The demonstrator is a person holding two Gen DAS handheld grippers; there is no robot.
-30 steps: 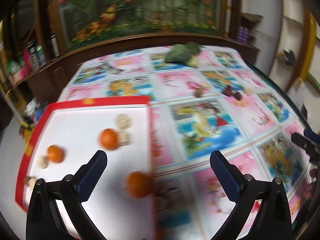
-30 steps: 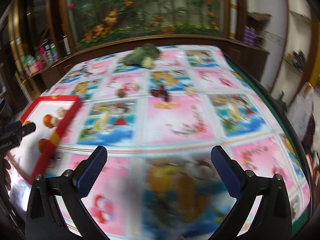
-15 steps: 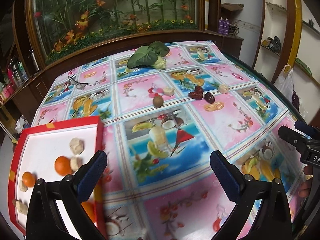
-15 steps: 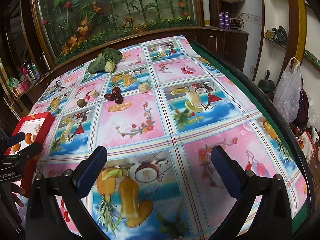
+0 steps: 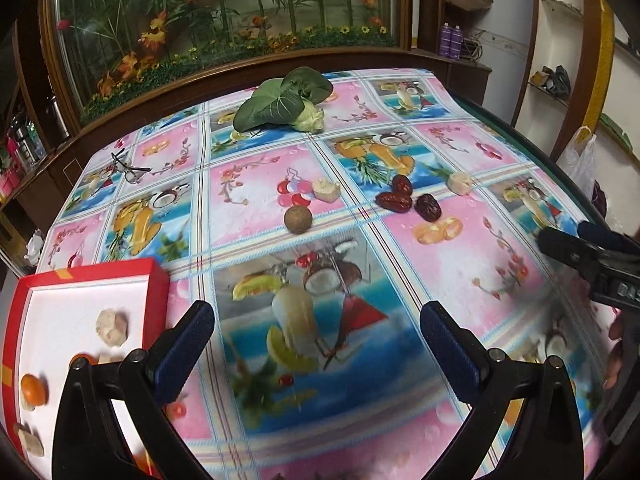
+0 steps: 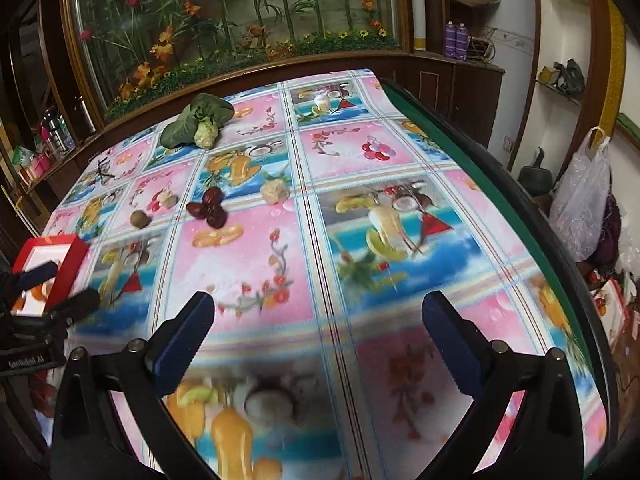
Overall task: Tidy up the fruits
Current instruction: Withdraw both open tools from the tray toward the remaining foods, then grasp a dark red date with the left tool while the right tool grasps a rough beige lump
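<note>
A red-rimmed white tray (image 5: 156,280) at the near left holds an orange (image 5: 33,389) and pale fruit pieces (image 5: 112,326); it also shows in the right wrist view (image 6: 70,264). On the fruit-print tablecloth lie three dark red dates (image 5: 400,196) (image 6: 210,208), a brown round fruit (image 5: 298,219) (image 6: 140,219) and two pale pieces (image 5: 326,190) (image 5: 459,182). My left gripper (image 5: 318,344) is open and empty above the cloth, right of the tray. My right gripper (image 6: 318,336) is open and empty, well short of the dates.
A leafy green vegetable (image 5: 280,100) (image 6: 198,124) lies at the far side. Eyeglasses (image 5: 128,168) lie at the far left. The table's green right edge (image 6: 500,200) drops to a plastic bag (image 6: 584,200). A glass case of artificial flowers (image 5: 224,20) stands behind.
Both grippers have swung right and forward: the tray has slid to the left edge of the left view, and the dates and round fruit now sit nearer. Both stay open.
</note>
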